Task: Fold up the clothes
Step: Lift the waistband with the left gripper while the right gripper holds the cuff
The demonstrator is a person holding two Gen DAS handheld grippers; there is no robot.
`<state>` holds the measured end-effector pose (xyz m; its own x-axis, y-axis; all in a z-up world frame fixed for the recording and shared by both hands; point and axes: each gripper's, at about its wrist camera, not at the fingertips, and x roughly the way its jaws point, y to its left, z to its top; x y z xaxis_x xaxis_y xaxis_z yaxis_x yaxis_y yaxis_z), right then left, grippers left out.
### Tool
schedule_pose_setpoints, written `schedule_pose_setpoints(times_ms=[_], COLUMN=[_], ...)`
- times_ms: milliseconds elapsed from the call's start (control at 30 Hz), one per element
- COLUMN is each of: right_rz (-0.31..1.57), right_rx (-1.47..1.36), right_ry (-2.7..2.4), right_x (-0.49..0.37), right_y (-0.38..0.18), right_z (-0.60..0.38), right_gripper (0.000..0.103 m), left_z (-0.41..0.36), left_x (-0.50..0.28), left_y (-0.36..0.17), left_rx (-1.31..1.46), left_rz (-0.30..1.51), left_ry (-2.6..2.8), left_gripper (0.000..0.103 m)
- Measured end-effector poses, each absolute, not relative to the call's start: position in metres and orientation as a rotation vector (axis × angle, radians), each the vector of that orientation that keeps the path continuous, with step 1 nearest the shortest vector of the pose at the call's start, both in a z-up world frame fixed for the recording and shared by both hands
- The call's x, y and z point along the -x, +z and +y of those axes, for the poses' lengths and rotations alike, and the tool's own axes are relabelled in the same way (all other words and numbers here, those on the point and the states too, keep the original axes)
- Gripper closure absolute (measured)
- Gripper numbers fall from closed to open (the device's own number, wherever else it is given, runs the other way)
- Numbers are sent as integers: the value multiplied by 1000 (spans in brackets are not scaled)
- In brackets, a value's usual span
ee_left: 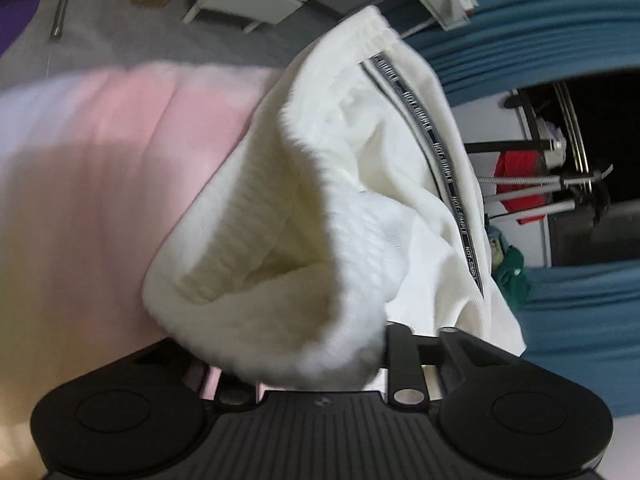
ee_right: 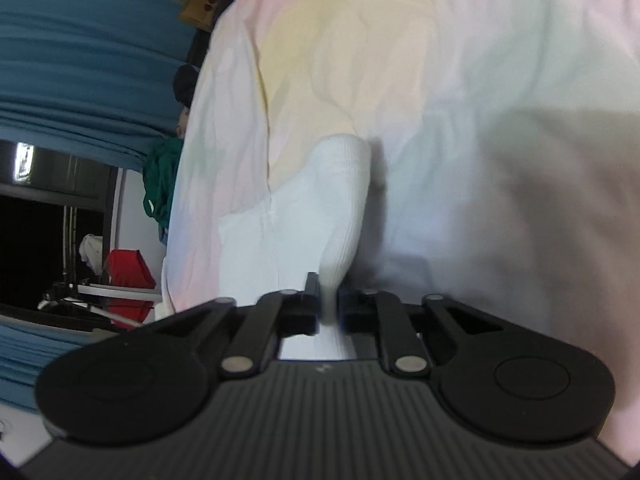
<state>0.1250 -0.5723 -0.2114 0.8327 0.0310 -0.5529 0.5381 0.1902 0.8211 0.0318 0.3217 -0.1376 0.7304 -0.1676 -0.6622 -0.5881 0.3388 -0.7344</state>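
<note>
Pastel bedding (ee_left: 100, 184), pink on the near side and patchy with yellow and pale green further over, is serving as the work surface, with blue curtains (ee_left: 540, 36) hanging behind it. On the left side, the left gripper (ee_left: 320, 364) is closing narrow on the thick ribbed hem of the white garment (ee_left: 352, 184), which is bunching up in front of the camera and hiding the jaws, so the grip is a judgement from how the cloth is hanging off them. A dark printed stripe (ee_left: 440, 160) is running down the garment toward an elastic band at its far end. Further right, the right gripper (ee_right: 329, 304) is pinching a ribbed cuff (ee_right: 340, 208) of the same white cloth between nearly shut jaws, the cuff rising over the bedding. The fabric is looking soft, light and floppy, likely sagging between the 2 holds, so taking it by the firmer ribbed edges and seams seems wise. Around the bed, a drying rack with a red cloth (ee_right: 128, 276), a green bundle (ee_right: 160, 184) and a cardboard box (ee_right: 202, 0) are standing clear; only wrinkles in the bedding could be snagging the fold.
</note>
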Motion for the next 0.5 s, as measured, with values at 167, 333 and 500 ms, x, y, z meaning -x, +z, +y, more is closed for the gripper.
schedule_pose_setpoints(times_ms=[167, 333, 500], right_rz=[446, 302, 202], right_rx=[-1227, -1241, -1314], right_ry=[-323, -326, -426], right_x=[-125, -111, -86], right_y=[-187, -173, -177], right_z=[-573, -592, -617], right_gripper=[96, 96, 96], left_z=[337, 359, 356], left_x=[-22, -30, -31], left_y=[-92, -31, -1], left_rx=[1209, 1251, 1212], left_rz=[713, 643, 679], left_ry=[305, 262, 191], left_gripper=[89, 91, 91])
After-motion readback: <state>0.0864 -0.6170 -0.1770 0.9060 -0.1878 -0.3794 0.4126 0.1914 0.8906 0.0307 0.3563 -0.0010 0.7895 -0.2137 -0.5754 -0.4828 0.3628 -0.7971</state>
